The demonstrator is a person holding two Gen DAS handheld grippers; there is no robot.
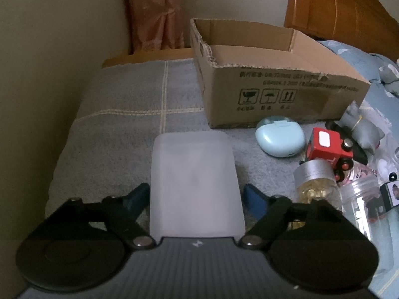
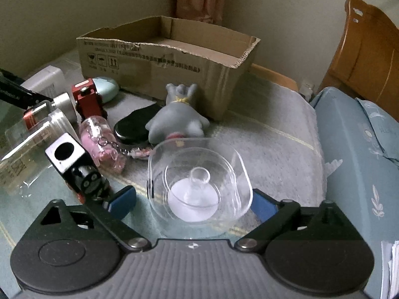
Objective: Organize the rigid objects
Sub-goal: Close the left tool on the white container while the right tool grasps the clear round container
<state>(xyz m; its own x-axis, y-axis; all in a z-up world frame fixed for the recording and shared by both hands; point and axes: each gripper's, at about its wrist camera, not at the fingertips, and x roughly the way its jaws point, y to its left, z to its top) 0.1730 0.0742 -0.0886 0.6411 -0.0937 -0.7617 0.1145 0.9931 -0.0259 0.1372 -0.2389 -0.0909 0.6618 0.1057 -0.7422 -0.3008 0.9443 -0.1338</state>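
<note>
1. Nearest the left wrist camera, the left tool (image 1: pixel 195 194) is clamped on a frosted white box (image 1: pixel 194 184); both blue pads (image 1: pixel 254 199) press its sides, and it seems lifted clear of the bed (image 1: pixel 124 124).
2. Nearest the right wrist camera, the right tool (image 2: pixel 193 199) brackets a clear square container (image 2: pixel 199 179). The pad at 3 o'clock appears to touch its wall, while the one at 9 o'clock stands just beside it, so I cannot tell whether the grip is made.
3. Further out on the right side, at 10 o'clock, lies a clutter: a black toy block (image 2: pixel 74 164), a pink keychain (image 2: pixel 99 139), a grey plush (image 2: pixel 177 117), a red toy train (image 2: pixel 87 97) and a pale blue case (image 2: pixel 107 88).
4. Farthest, at 12 o'clock in both views, the open cardboard box (image 1: pixel 274 92) waits, likely the goal.
5. To do this well, I judge: carry the frosted box level over the torn near rim, lower it inside a corner before opening, and confirm the clear container is firmly pinched before lifting, since smooth plastic may slip.
</note>
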